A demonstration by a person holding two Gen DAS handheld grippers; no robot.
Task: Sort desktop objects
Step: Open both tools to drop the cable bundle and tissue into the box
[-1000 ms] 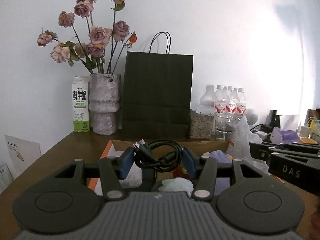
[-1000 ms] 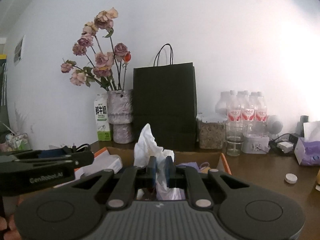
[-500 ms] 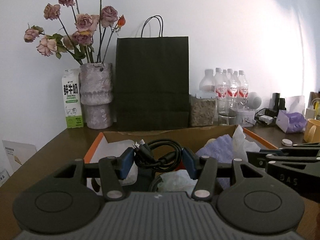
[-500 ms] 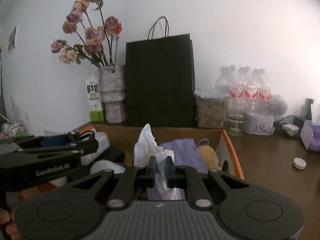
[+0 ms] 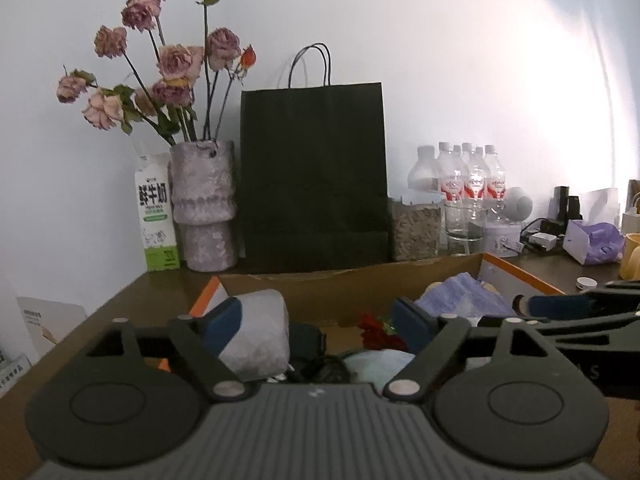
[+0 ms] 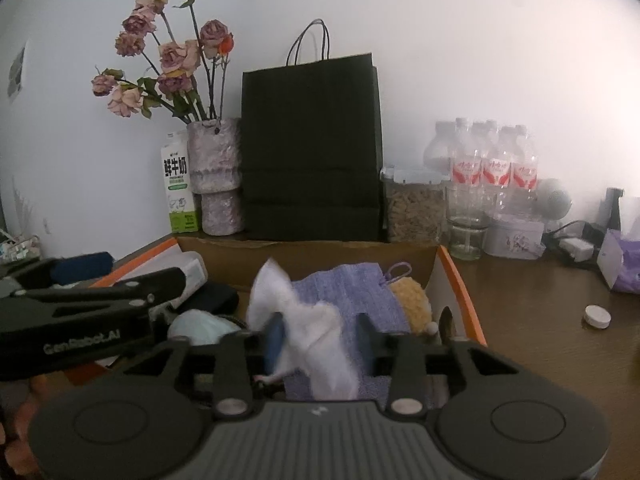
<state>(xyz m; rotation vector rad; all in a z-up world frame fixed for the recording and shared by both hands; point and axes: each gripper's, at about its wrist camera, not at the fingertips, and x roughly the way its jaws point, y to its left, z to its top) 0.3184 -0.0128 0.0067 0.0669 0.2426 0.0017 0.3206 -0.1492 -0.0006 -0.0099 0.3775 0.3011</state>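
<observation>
**Both grippers opening over the cardboard box**

The left gripper [image 5: 316, 318] hangs over the cardboard box [image 5: 352, 276]. Its jaws are opening and stand wide apart, with nothing pressed between the blue pads. Below the gap, at 6 o'clock from it, a dark cable [image 5: 316, 364] lies in the box beside a pale blue cloth [image 5: 380, 362]. A white padded roll [image 5: 260, 332] sits at the left pad, at 9 o'clock of the gap; contact cannot be told. A red flower [image 5: 374, 330] lies at 3 o'clock.

The right gripper [image 6: 318, 340] is also over the box [image 6: 304, 252]. Its jaws are opening. A white tissue [image 6: 308, 320], blurred, is between them, close against the left pad and clear of the right pad. Behind it, at 12 o'clock, a purple towel [image 6: 348, 284] lies in the box, with a yellow plush item [image 6: 412, 298] at 2 o'clock.

A black paper bag [image 6: 312, 148] stands behind the box at 12 o'clock, and a vase of dried roses [image 6: 216, 172] at 11 o'clock
</observation>
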